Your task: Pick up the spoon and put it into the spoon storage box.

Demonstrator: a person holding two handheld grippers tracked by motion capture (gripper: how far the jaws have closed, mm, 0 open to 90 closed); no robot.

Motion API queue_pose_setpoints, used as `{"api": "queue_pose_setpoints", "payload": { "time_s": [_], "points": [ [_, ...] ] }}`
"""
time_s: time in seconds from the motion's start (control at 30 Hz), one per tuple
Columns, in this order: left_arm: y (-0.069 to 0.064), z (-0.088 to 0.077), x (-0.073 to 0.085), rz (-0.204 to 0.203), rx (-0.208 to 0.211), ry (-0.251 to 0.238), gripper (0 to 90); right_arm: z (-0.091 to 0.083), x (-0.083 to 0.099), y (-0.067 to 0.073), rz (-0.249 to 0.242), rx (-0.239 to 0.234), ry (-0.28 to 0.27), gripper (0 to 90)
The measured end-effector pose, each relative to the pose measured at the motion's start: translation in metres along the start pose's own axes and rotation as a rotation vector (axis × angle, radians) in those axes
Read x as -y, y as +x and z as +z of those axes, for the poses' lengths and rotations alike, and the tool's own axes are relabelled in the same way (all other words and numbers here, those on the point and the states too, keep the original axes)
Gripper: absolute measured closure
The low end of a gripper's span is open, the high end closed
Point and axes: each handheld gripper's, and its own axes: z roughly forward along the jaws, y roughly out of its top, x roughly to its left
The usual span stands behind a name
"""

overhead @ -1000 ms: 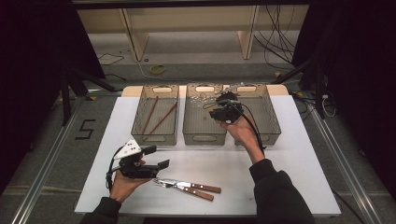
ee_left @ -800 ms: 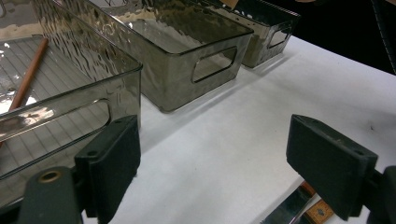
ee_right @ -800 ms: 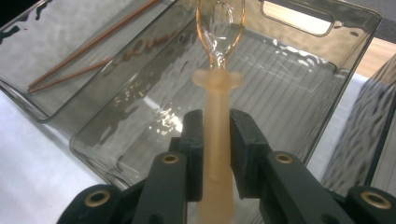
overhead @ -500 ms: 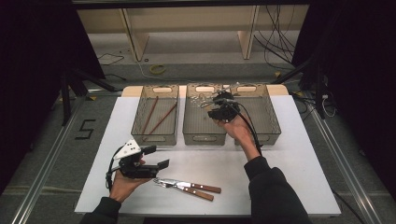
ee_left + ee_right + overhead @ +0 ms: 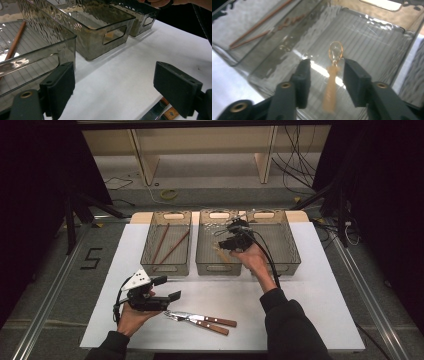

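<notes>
Three bins (image 5: pixel 220 268) side by side at the table's (image 5: pixel 320 310) far edge — chopsticks (image 5: pixel 167 245) in the left, spoon (image 5: pixel 332 82) in the middle — tongs (image 5: pixel 200 320) near the front.

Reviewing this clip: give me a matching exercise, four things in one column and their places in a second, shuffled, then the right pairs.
Things:
1. wooden spoon
2. chopsticks
3. pliers
4. left tongs

Places:
A. on the white table top, near the person's edge
B. in the left bin
C. in the middle bin, below the right tongs
D. open, above the table beside the pliers

Pairs: 1-C, 2-B, 3-A, 4-D
</notes>
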Motion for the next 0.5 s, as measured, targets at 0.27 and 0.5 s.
{"api": "queue_pose_setpoints", "payload": {
  "time_s": [0.27,0.5],
  "points": [
    [0.0,0.0,0.0,0.0,-0.001,0.002,16.9,-0.023,0.008,0.013,-0.078,-0.065,-0.027,44.8],
    [0.001,0.0,0.0,0.0,-0.003,0.0,16.9,-0.04,0.024,0.029,-0.165,-0.136,-0.01,37.3]
  ]
}}
